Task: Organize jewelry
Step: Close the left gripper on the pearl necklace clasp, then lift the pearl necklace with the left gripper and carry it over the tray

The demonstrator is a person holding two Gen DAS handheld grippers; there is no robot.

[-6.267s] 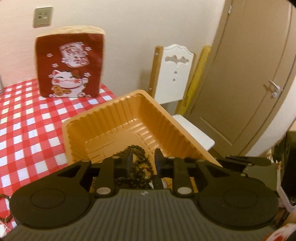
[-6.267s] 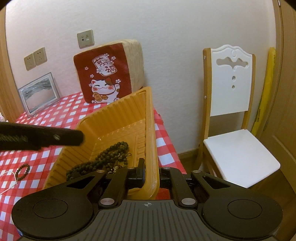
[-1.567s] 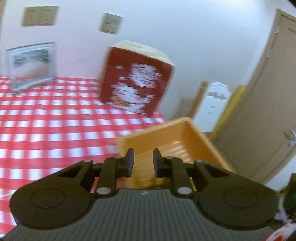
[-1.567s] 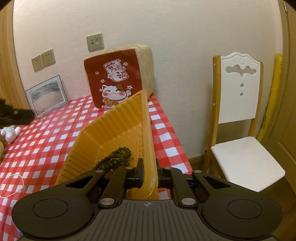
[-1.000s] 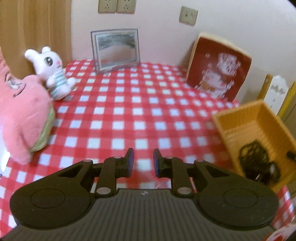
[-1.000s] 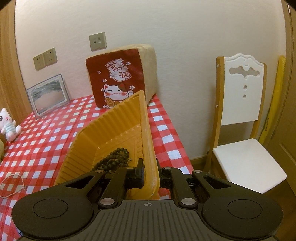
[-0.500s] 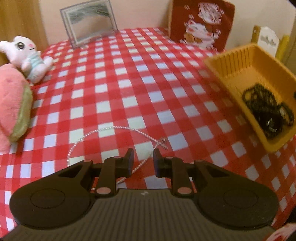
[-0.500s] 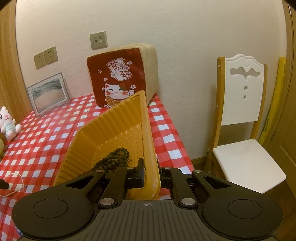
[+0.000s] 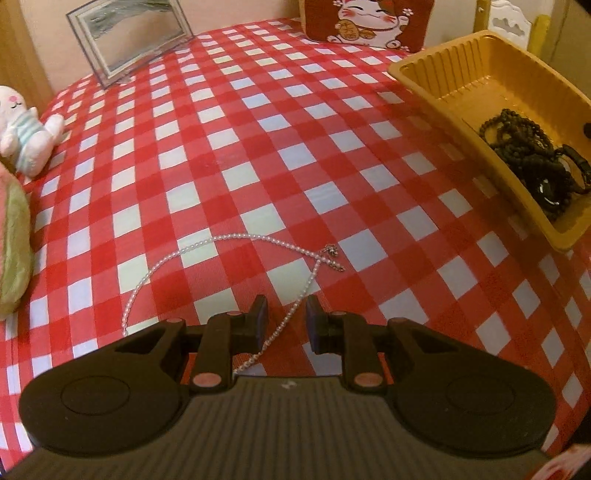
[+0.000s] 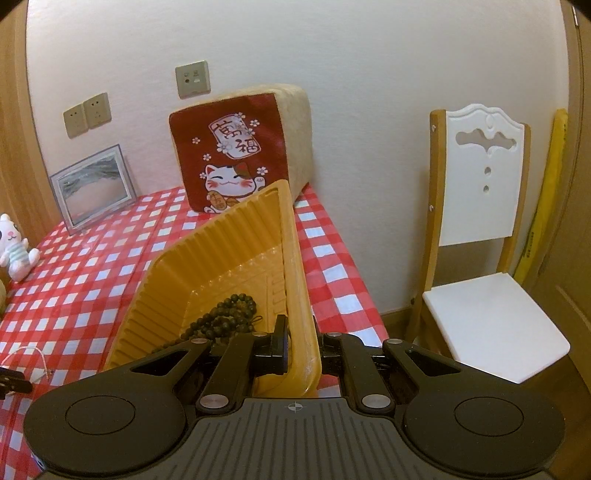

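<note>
Left gripper (image 9: 283, 316) lowered, jaws straddling necklace (image 9: 236, 254).

The left wrist view looks steeply down from close above the checkered counter (image 9: 258, 147), facing the far wall. The right wrist view sits low at the counter's right edge, looking level along the orange tray (image 10: 236, 254) toward the wall. Both show the tray (image 9: 480, 66), the lucky-cat cushion (image 9: 365, 22) (image 10: 236, 155) and the picture frame (image 9: 129, 37) (image 10: 92, 184).

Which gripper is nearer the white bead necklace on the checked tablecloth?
Left. The left gripper is open astride the white bead necklace; the right gripper is apart, shut on the orange plastic tray's wall.
</note>
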